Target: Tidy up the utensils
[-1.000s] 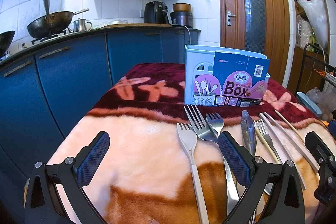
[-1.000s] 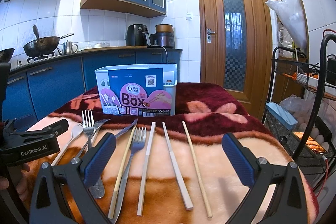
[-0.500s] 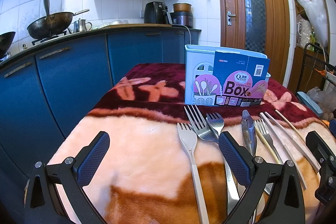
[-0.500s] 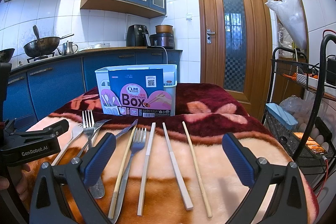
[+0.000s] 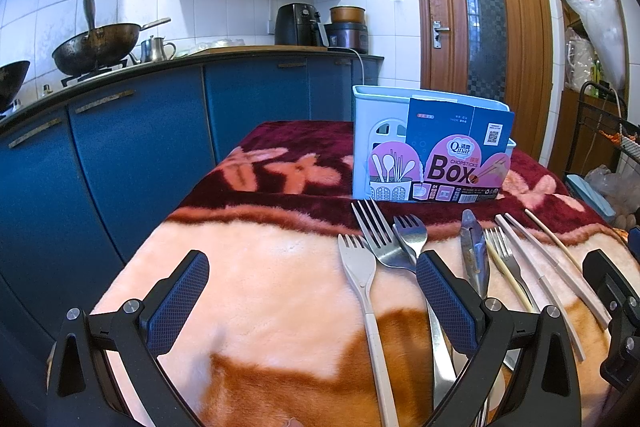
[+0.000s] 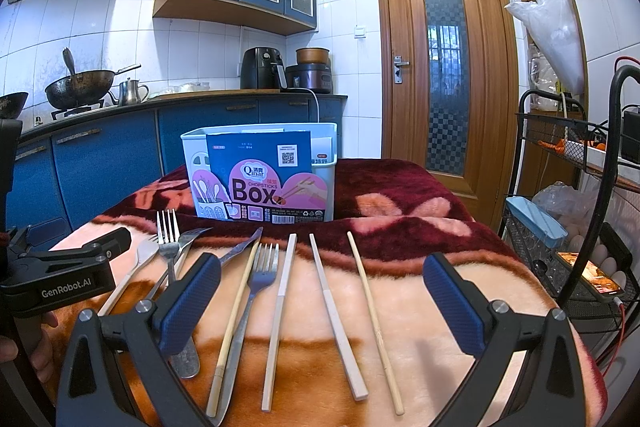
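Both grippers, left (image 5: 312, 291) and right (image 6: 322, 293), hover with jaws wide and empty over the utensils lying side by side on the blanketed bench, the box (image 6: 264, 173) standing just behind them. Risk: the forks (image 5: 394, 243) overlap (tines crossing), so one grab may drag its neighbour, and the plush blanket (image 5: 256, 267) may hamper a clean pinch on a thin chopstick (image 6: 374, 311).

I am losing the fork handles (image 5: 438, 359) behind my left gripper's finger (image 5: 444, 297); the chopstick box's (image 6: 264, 173) inside is staying hidden.
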A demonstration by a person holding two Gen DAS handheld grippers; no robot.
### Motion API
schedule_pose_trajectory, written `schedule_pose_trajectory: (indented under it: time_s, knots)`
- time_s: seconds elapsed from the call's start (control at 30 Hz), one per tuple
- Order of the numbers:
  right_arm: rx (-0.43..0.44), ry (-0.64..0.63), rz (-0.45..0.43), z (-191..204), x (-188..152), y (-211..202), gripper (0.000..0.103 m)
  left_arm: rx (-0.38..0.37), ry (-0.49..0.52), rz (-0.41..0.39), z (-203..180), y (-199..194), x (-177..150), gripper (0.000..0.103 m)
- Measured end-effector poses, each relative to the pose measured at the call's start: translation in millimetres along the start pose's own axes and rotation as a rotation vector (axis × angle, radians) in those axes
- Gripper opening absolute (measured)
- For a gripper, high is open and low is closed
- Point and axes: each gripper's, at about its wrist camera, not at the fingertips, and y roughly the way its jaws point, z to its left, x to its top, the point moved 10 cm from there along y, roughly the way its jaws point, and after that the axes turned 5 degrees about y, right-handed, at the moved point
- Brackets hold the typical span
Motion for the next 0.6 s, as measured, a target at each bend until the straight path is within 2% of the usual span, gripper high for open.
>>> schedule_pose_trajectory:
  time_s: [0.6]
  knots:
    - [0.002,0.003,0.001,-0.8,-0.5,0.9,0.103,0.002,-0.001,0.003,1.4,-0.6,-0.4,0.103]
